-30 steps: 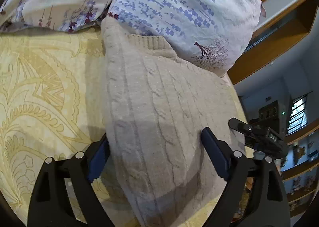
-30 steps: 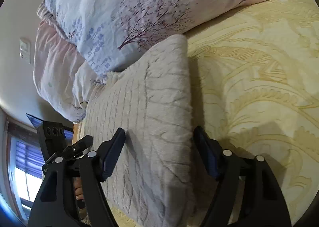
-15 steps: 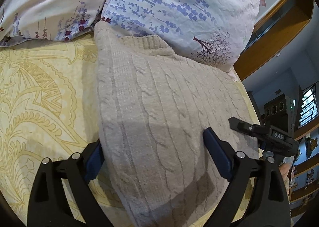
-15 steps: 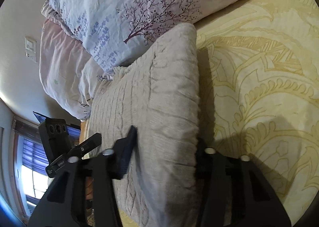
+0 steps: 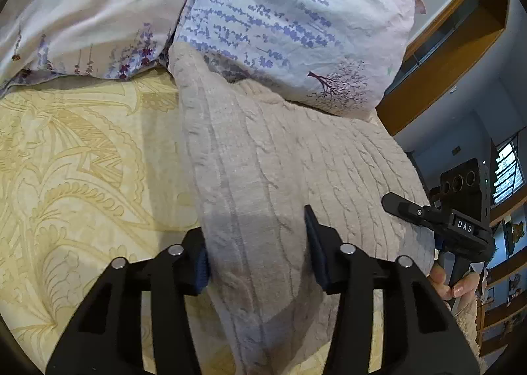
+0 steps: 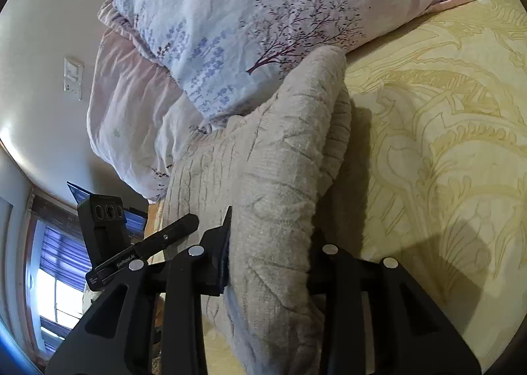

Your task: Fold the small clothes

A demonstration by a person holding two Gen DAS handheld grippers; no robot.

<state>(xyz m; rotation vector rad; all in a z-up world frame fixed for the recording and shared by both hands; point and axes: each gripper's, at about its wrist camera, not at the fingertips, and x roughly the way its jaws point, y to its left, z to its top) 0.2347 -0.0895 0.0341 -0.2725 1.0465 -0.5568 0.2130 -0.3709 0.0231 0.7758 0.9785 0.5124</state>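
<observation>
A beige cable-knit sweater (image 5: 280,160) lies on the yellow patterned bedspread (image 5: 72,160), its far end against the pillows. My left gripper (image 5: 257,253) is shut on a bunched fold at its near edge. The sweater also shows in the right wrist view (image 6: 290,160), where my right gripper (image 6: 270,259) is shut on another thick fold and lifts it a little off the bed. Each gripper's body shows at the edge of the other's view, the right one (image 5: 454,220) and the left one (image 6: 108,230).
Floral pillows (image 5: 290,22) lie behind the sweater, also in the right wrist view (image 6: 247,22). The bedspread (image 6: 444,144) stretches to the side. A wooden headboard shelf (image 5: 461,45) and a window (image 5: 507,170) are beyond the bed edge.
Both grippers were open astride the sweater's edge. Both have closed on it, bunching the knit between the fingers. The right-hand fold has risen.
</observation>
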